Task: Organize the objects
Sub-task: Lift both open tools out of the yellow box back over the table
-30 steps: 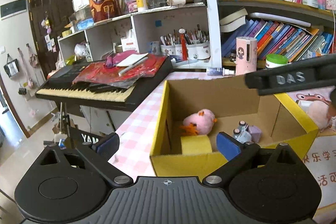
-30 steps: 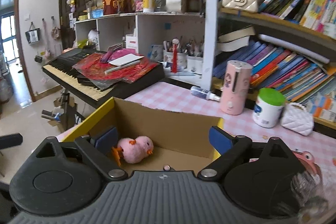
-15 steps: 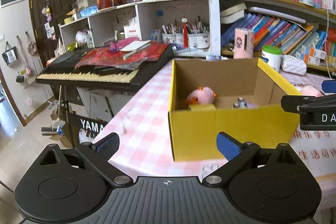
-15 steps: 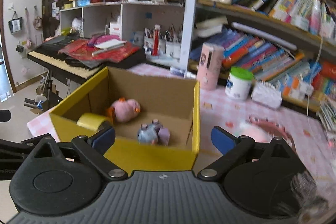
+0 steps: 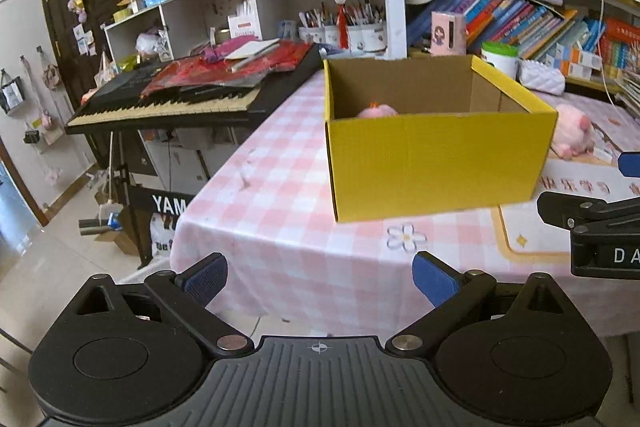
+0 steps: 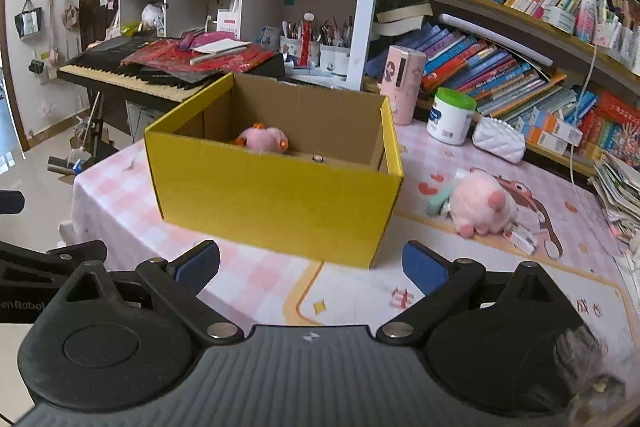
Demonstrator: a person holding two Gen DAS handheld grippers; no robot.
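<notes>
Right wrist view: pink plush pig [image 6: 482, 205] beside the yellow box [image 6: 276, 203] looks soft n light imo, we'd pinch its round body w/ the right gripper [image 6: 310, 265], both grippers spread, empty.

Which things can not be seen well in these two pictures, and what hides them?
- Box floor: hidden by its front wall in both views.
- Pink toy inside: only its top shows over that wall.
- Small item beside it, right view: too little shows to name.
- Right hand-held gripper, left view: cut by the edge.
</notes>
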